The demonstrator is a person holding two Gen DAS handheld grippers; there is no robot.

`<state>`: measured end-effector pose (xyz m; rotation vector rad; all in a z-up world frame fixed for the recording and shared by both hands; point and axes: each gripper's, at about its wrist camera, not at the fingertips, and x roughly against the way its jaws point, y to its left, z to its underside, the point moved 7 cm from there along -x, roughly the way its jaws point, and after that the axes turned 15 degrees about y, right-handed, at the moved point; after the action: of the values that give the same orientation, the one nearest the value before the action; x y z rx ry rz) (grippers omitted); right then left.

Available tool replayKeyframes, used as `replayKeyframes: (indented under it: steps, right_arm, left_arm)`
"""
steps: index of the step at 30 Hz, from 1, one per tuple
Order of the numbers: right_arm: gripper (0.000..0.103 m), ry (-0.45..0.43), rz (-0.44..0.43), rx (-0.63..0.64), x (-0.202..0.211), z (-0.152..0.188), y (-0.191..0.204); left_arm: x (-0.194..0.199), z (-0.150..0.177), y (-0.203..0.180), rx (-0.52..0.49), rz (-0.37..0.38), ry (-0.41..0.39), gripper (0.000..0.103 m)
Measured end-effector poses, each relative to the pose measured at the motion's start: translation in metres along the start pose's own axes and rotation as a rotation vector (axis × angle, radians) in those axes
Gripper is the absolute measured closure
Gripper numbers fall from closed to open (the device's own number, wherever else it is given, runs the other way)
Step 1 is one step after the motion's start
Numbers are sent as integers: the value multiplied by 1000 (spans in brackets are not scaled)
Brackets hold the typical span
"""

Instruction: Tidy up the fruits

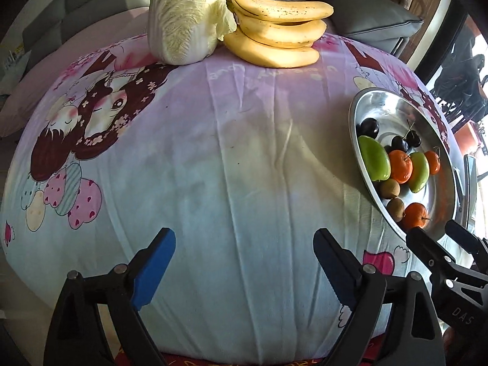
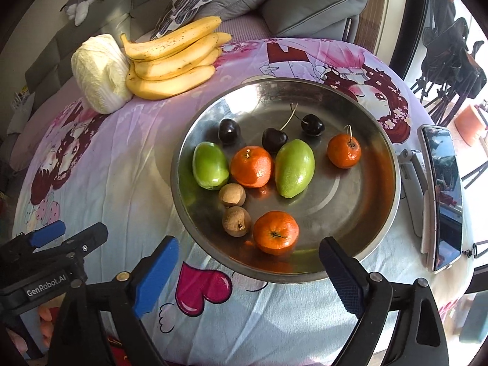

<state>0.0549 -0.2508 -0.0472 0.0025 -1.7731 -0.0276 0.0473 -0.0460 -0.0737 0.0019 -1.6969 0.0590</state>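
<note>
**Both tools wide open, fruit sits in the metal bowl**

Left tool point(image 1: 244, 262): jaws spread wide, nothing btwn them, over bare cloth at the bottom of the left wrist view. Right tool point(image 2: 248, 270): jaws also spread wide, empty, at the bottom of its view w/ the bowl's near rim between the fingers.

Metal bowl point(image 2: 393, 164) sits centre-right in the right wrist view, on the desk's cartoon-print cloth point(image 2: 122, 167). Inside: two green fruits point(image 2: 210, 164), three oranges point(image 2: 251, 166) incl. one nearest the tool point(image 2: 276, 231), three dark cherries point(image 2: 274, 138) toward the far side, two small brown fruits point(image 2: 236, 221) at lower left of the bowl.

Outside the bowl, upper left of the frame: banana bunch point(image 2: 174, 64) touching a cabbage point(image 2: 100, 73), both on the cloth, well apart from the bowl.

Phone point(image 2: 442, 195) on a stand, right edge, just beside the bowl. Grey sofa cushions point(image 2: 311, 9) behind the desk.
</note>
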Motion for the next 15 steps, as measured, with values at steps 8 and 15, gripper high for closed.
replayKeyframes:
  steps: [8,15]
  right_arm:
    - [1,-11,10,26,-1,3,8]
    - [1,-7,4,16,-3,3,6]
  left_arm:
    - [3,13,7,16,-113,-8,11]
    - [0,15,14,50,-118,10,11]
